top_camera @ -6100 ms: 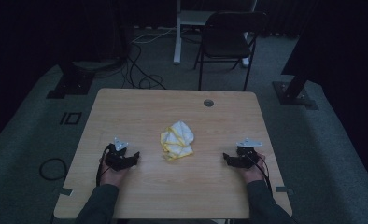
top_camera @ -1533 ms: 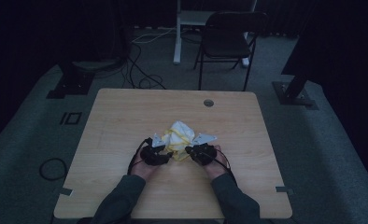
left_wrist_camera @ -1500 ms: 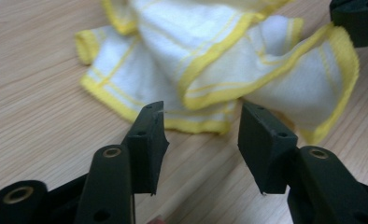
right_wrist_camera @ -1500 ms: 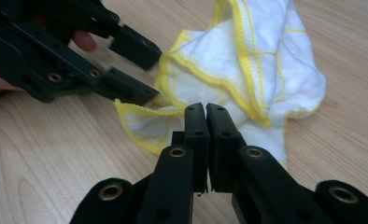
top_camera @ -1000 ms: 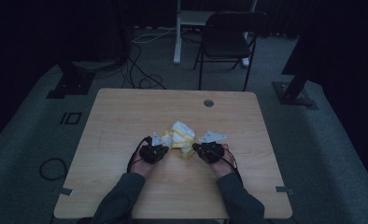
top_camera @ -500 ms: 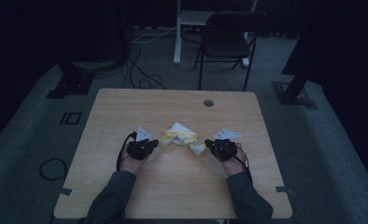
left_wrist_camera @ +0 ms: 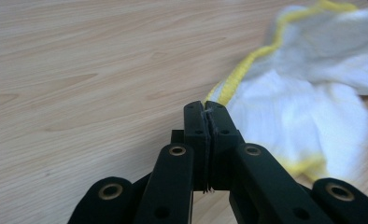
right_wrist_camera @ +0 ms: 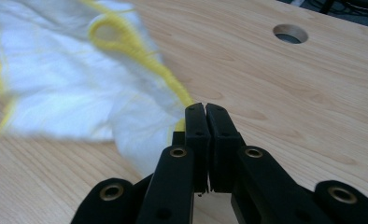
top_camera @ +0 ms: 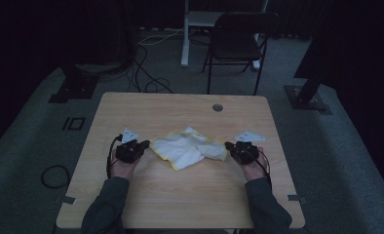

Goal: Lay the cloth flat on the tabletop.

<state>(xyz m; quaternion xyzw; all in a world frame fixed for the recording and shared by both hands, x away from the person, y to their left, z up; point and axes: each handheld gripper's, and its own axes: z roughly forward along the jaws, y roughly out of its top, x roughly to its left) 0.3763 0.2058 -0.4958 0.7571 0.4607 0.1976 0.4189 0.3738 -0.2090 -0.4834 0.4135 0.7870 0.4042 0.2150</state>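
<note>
At mid-frame over the bench (top_camera: 146, 105), my left gripper (top_camera: 140, 146) and right gripper (top_camera: 231, 147) clamped the cloth's (top_camera: 187, 148) yellow hem; even, level tension seemed best for spreading it.

Cloth (left_wrist_camera: 308, 100) blurred at far edge; pinched hem hidden between jaws

Dim high view, blurred close-ups

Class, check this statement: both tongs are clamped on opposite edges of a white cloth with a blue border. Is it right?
Not quite. The cloth has a yellow border, not blue, as the left gripper view shows. The left tongs and right tongs are indeed clamped on opposite edges.
</note>
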